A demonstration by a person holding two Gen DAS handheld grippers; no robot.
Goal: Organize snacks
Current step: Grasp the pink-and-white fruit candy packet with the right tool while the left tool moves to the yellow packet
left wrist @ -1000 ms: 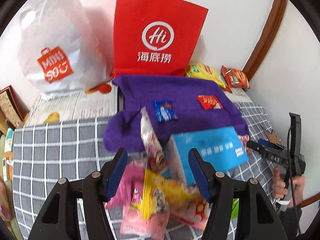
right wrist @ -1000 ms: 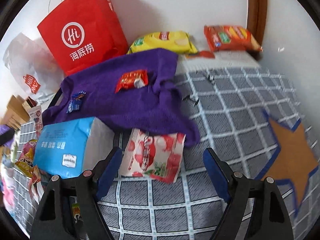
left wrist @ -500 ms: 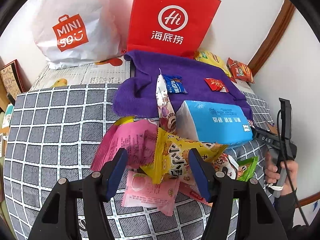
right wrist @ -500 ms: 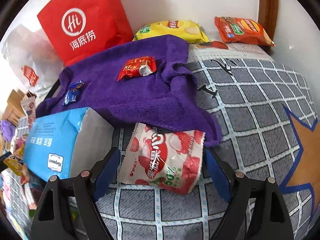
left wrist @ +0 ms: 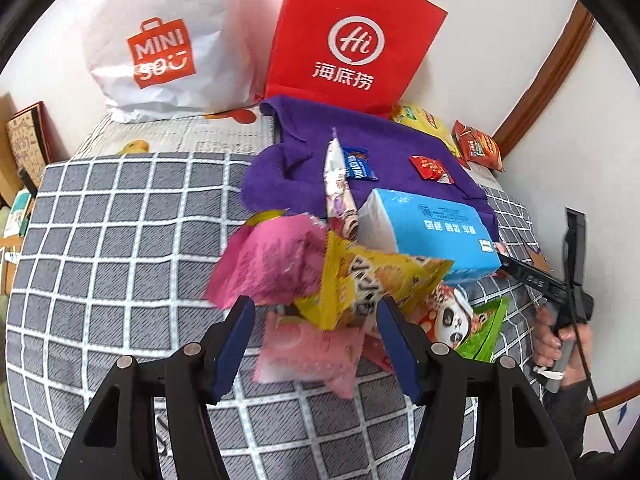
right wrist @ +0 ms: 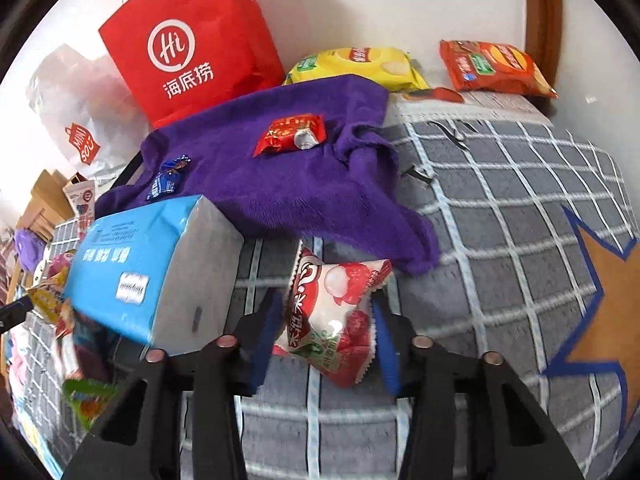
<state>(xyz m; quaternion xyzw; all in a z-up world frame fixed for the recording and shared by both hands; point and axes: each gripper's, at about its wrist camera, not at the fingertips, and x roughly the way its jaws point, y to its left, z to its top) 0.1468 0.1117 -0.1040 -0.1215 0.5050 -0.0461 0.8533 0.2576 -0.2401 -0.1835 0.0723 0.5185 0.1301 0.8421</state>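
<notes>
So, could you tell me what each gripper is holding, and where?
The right gripper clamps the red-and-white snack packet across its lower half; the left gripper holds nothing.

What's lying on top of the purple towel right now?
On the purple towel lie a small red snack packet and a small blue candy wrapper. The blue tissue pack hides the towel's near-left edge, so anything there cannot be seen.

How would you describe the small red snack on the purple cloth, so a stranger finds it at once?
Find the purple cloth lying before the red paper bag. Two small packets lie on it; the red snack packet has a silvery end, while the other packet is blue.
</notes>
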